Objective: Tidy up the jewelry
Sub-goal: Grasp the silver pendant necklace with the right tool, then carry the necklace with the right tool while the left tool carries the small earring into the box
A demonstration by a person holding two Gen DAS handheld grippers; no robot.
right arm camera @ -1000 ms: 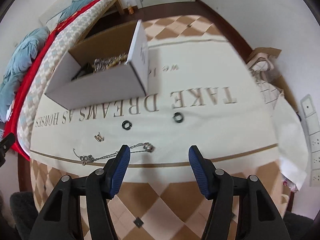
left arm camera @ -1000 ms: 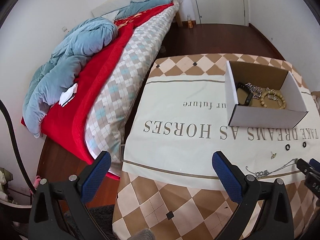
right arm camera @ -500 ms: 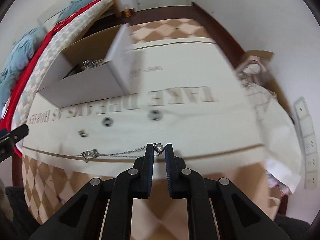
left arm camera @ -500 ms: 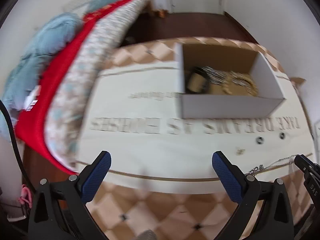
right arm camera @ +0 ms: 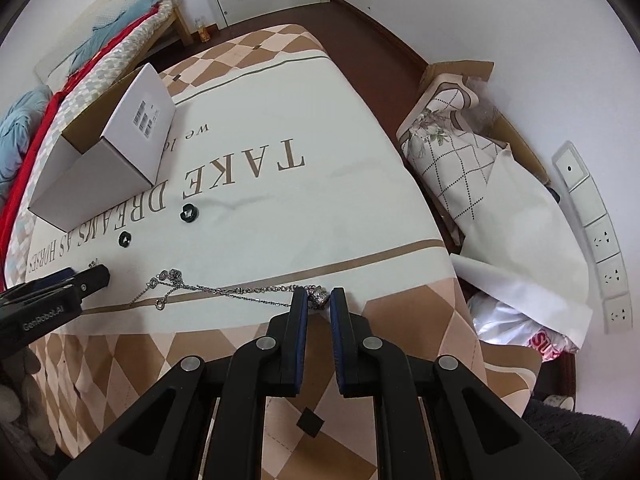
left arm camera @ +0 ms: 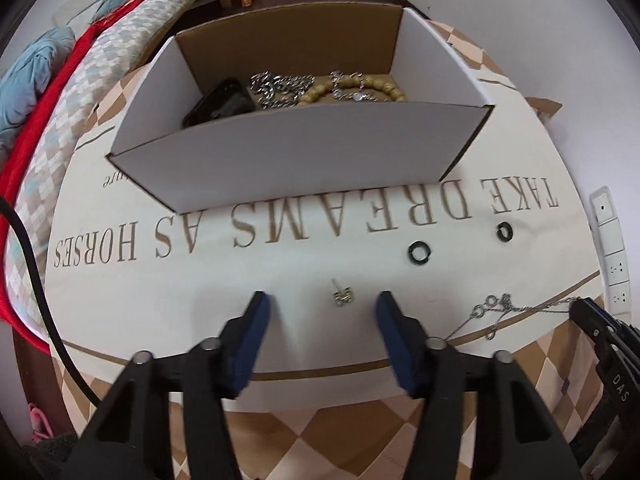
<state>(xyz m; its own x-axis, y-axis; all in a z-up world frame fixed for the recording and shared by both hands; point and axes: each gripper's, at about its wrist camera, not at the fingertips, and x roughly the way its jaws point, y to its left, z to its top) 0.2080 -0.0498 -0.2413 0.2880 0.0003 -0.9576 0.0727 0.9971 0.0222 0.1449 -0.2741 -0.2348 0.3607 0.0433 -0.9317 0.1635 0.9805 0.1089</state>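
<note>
The right claw [right arm camera: 319, 300] is closed on the pendant end of a silver necklace [right arm camera: 224, 289], likely so the chain trails free when lifted. The chain stretches along the bench [right arm camera: 320, 216], in front of the white cardboard box [left arm camera: 296, 160]. The left claw [left arm camera: 322, 310] is open, straddling a small earring [left arm camera: 343, 295] in front of the box, apparently ready to pinch it. Two black rings [left arm camera: 418, 253] lie nearer the box. Inside the box: a silver chain [left arm camera: 280, 88], a beaded bracelet [left arm camera: 352, 90] and a black item [left arm camera: 220, 102].

Left gripper [left arm camera: 323, 312] gapes wide — small earring [left arm camera: 343, 295] between its blue pads.
</note>
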